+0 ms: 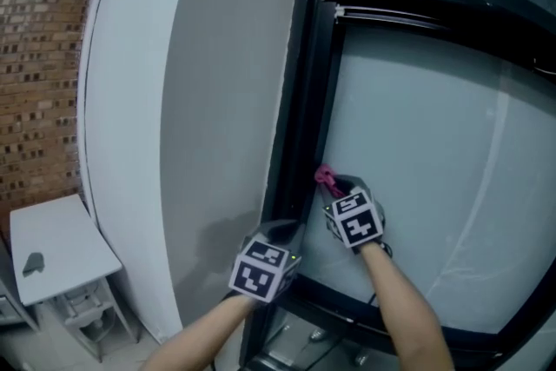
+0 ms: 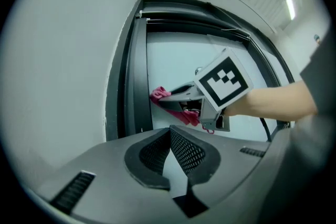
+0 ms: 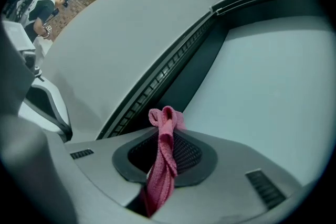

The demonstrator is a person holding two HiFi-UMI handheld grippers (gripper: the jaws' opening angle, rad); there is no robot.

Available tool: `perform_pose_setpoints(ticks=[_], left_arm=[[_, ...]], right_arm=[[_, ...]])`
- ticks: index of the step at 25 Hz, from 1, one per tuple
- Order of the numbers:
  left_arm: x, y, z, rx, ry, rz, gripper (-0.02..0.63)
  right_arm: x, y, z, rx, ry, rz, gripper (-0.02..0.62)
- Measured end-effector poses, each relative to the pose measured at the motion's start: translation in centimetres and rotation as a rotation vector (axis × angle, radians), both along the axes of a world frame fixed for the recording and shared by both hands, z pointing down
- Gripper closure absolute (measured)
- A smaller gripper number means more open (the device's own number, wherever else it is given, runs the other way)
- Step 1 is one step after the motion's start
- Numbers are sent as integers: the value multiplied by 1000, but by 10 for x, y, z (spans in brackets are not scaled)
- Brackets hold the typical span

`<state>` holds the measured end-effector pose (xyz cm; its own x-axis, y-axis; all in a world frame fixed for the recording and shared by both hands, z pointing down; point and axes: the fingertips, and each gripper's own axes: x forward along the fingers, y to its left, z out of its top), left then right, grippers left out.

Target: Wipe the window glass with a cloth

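Right claw (image 3: 167,138) around pink cloth (image 3: 162,164)

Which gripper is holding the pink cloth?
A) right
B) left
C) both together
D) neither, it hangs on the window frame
A: the right gripper is clamped on the pink cloth, while the left gripper has its jaws together with nothing between them.

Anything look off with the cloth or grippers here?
The pink cloth is pinched in the right gripper as a narrow bunched strip, only a small loop past the tips, so little fabric likely meets the window glass. Nothing else stands out.
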<state>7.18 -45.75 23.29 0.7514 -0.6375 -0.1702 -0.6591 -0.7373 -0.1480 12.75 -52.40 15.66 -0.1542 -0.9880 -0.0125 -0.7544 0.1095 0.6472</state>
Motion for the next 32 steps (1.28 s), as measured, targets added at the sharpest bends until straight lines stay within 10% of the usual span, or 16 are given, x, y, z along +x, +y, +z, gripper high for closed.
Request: perform_pose_setpoints(ticks=[7, 32], left_arm=[[0, 1, -5, 9, 13, 3, 603], [176, 92, -74, 118, 15, 336, 603]], right_arm=[[-6, 3, 6, -38, 49, -24, 549], [232, 240, -230, 593, -121, 431, 546]])
